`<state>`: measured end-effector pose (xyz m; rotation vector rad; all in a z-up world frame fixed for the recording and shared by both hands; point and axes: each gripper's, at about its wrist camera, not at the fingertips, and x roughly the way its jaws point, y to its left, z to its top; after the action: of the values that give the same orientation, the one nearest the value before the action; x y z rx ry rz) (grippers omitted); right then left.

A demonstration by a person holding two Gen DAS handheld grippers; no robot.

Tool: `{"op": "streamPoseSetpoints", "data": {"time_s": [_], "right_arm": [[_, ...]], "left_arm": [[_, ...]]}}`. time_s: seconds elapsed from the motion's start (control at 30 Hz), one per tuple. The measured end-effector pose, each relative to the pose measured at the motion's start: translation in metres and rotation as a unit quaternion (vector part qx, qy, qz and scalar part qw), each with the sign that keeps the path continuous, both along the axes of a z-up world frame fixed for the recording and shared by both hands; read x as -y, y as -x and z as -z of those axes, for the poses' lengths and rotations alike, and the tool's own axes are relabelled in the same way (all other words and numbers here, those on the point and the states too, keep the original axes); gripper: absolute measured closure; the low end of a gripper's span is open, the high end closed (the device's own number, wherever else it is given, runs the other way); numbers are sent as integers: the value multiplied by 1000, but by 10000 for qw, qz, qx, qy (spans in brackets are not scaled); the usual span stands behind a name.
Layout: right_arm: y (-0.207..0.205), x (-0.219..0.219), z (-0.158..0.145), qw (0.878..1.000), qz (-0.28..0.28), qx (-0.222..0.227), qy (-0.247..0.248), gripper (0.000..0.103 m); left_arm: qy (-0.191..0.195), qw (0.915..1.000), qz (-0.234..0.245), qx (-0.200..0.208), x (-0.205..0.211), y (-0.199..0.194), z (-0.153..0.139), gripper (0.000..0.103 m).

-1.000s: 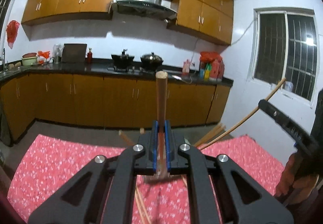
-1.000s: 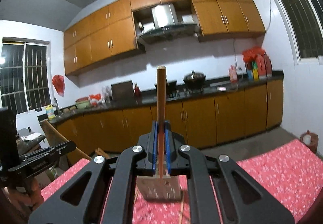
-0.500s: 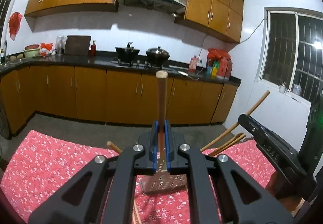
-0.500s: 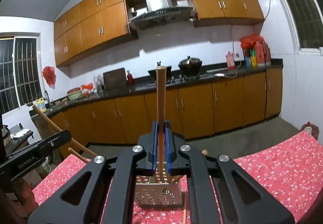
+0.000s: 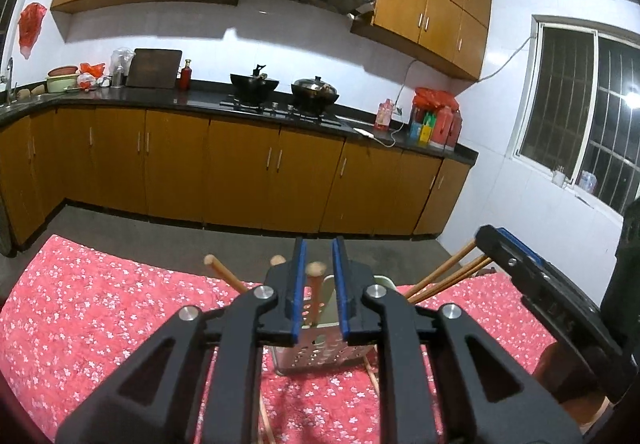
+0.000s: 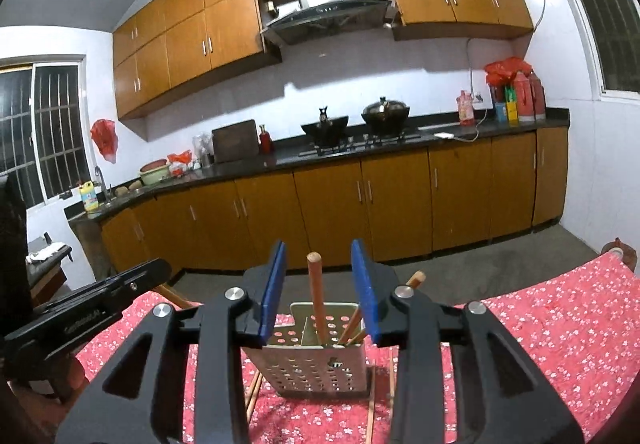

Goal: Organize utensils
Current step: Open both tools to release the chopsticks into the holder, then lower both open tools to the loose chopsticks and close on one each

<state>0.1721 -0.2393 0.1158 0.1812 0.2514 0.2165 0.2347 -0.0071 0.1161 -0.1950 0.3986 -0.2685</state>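
Both grippers hover over a perforated metal utensil holder [image 6: 316, 364] on a red floral tablecloth [image 6: 552, 332]. The left gripper [image 5: 318, 292] is slightly parted, the right gripper [image 6: 319, 292] wide apart; each frames, without touching, an upright wooden chopstick [image 6: 317, 292] standing in the holder between its fingers.

- One perforated metal utensil holder [image 6: 320, 364] stands on the red flowered tablecloth [image 6: 560, 332].
- At least four wooden sticks rise from the holder; the upright one [image 6: 316, 292] is clearest.
- Several more chopsticks [image 6: 371, 404] lie on the cloth; their exact number cannot be told.
- Two pots [image 6: 384, 116] sit on the stove.
- Two grippers: left [image 5: 318, 300], right [image 6: 319, 294].
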Motion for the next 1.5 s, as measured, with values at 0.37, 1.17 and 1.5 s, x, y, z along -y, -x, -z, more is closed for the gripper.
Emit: {"op": "streamPoseSetpoints", "data": {"time_s": [0.37, 1.17, 1.5], "right_arm": [[32, 49, 36, 9964, 672, -509, 97, 68], [1, 24, 206, 9475, 368, -3096, 711, 96], [5, 46, 206, 9460, 672, -3122, 561, 96]], "left_arm": [[396, 9988, -243, 149, -47, 58, 5, 84], [-425, 9702, 118, -2383, -33, 61, 181, 84], [-522, 9645, 325, -2567, -16, 57, 193, 84]]}}
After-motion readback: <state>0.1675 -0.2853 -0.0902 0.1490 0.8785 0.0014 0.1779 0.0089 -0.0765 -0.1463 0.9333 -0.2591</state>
